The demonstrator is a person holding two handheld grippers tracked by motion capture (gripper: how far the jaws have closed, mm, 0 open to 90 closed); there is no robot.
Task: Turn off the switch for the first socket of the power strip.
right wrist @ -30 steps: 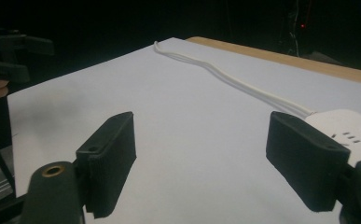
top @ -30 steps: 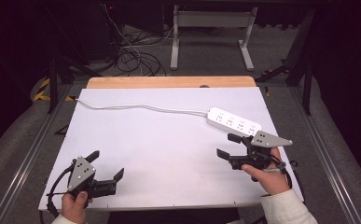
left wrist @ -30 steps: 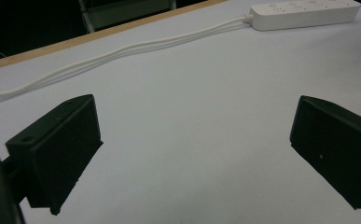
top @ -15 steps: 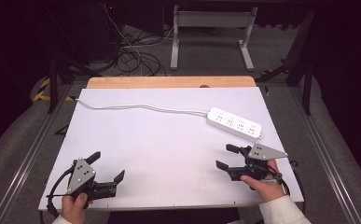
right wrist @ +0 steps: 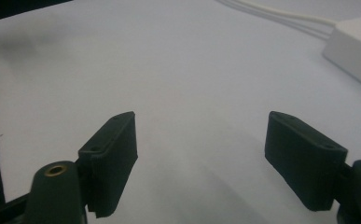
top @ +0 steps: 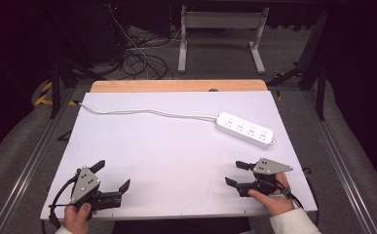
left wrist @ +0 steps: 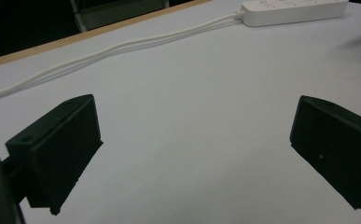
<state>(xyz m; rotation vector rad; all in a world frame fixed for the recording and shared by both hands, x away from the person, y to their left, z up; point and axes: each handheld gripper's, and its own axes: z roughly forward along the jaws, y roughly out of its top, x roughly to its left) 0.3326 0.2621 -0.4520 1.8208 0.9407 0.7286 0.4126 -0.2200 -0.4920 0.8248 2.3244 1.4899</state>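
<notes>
The power strip point(top: 245, 129) is laid on the white surface point(top: 176, 161), long axis slanted toward the far left. It is nearer the right gripper point(top: 236, 173), lying just beyond it. Both the right and left gripper point(top: 112, 176) are held spread and empty

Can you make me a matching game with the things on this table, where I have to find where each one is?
Things:
1. power strip
2. white cord
3. left gripper
4. right gripper

Places:
A. near corner of the white table, on the person's left
B. near edge, on the person's right, jaws open
C. far right part of the table
D. runs from the far left edge across to the strip

Pairs: 1-C, 2-D, 3-A, 4-B
</notes>
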